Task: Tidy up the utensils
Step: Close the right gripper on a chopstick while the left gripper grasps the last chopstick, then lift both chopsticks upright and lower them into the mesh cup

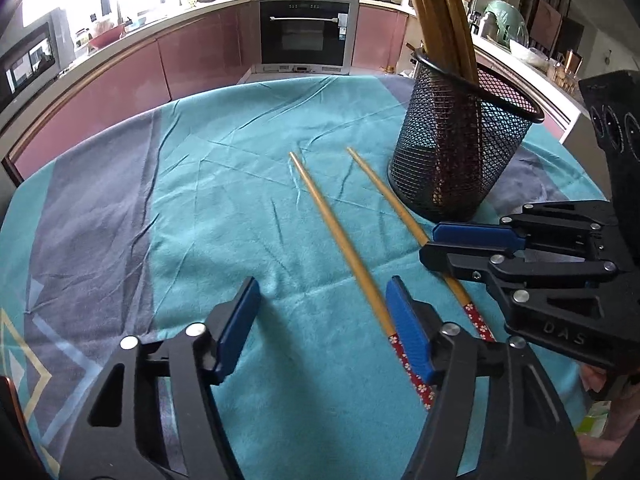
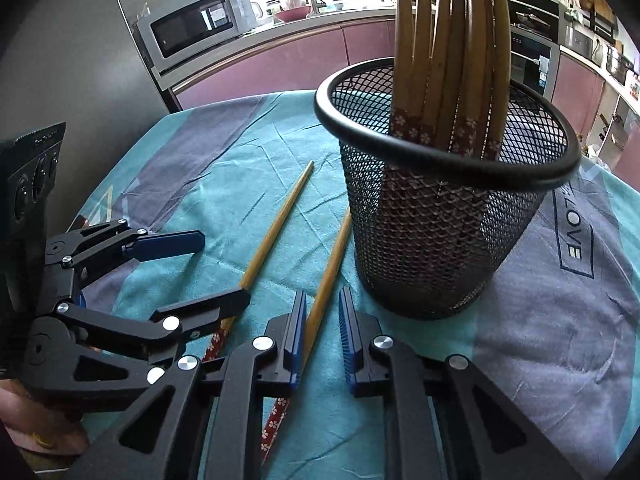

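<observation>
Teal cloth (image 2: 560, 320) reads "LOVE"; left gripper (image 1: 320, 320) wide, right gripper (image 2: 322, 320) narrow around chopstick (image 2: 328, 276).

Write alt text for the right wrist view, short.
The right claw, open, straddles a wooden chopstick lying on a teal cloth beside a black mesh holder full of upright chopsticks. The left claw, also open, reaches in at left over a second loose chopstick.
</observation>
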Demonstrator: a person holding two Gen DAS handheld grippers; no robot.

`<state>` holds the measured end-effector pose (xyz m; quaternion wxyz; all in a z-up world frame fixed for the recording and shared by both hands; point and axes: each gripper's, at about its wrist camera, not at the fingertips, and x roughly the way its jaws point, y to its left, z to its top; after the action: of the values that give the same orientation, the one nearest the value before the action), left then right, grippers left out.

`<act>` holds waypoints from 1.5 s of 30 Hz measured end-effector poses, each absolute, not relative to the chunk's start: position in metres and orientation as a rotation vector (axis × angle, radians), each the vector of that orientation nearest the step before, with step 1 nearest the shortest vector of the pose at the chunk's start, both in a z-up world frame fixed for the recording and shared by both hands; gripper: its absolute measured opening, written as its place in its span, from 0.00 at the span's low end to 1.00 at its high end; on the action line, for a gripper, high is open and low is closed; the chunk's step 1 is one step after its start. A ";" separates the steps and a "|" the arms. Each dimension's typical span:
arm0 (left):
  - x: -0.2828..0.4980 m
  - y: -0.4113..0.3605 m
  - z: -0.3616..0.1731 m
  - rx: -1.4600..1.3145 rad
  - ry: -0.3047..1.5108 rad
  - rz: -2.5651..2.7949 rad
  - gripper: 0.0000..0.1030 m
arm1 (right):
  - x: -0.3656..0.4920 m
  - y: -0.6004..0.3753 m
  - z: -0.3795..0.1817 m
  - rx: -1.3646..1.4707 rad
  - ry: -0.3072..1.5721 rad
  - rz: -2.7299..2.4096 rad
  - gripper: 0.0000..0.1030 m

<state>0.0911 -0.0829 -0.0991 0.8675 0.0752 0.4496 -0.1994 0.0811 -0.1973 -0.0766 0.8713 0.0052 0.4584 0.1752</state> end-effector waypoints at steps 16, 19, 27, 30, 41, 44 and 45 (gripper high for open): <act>0.111 -0.068 -0.095 0.061 0.971 -0.394 0.07 | 0.082 -0.191 -0.076 0.036 0.939 0.346 0.05; 0.111 -0.065 -0.094 0.053 0.961 -0.401 0.07 | 0.078 -0.194 -0.072 0.044 0.923 0.354 0.05; 0.100 -0.048 -0.077 0.001 0.909 -0.453 0.07 | 0.061 -0.196 -0.044 0.050 0.824 0.376 0.05; 0.096 -0.041 -0.067 -0.018 0.886 -0.470 0.07 | 0.054 -0.196 -0.033 0.048 0.785 0.386 0.05; 0.070 -0.045 -0.033 -0.027 0.793 -0.522 0.07 | 0.041 -0.199 -0.007 0.051 0.695 0.403 0.05; 0.066 -0.047 -0.024 -0.026 0.766 -0.532 0.07 | 0.040 -0.202 -0.001 0.054 0.672 0.404 0.05; 0.066 -0.047 -0.021 -0.027 0.758 -0.535 0.07 | 0.040 -0.203 0.001 0.055 0.666 0.404 0.05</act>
<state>0.0657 -0.0470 -0.0213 0.8943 -0.0130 0.3654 -0.2582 0.0401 -0.2026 0.0011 0.9247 0.0268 0.3246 0.1971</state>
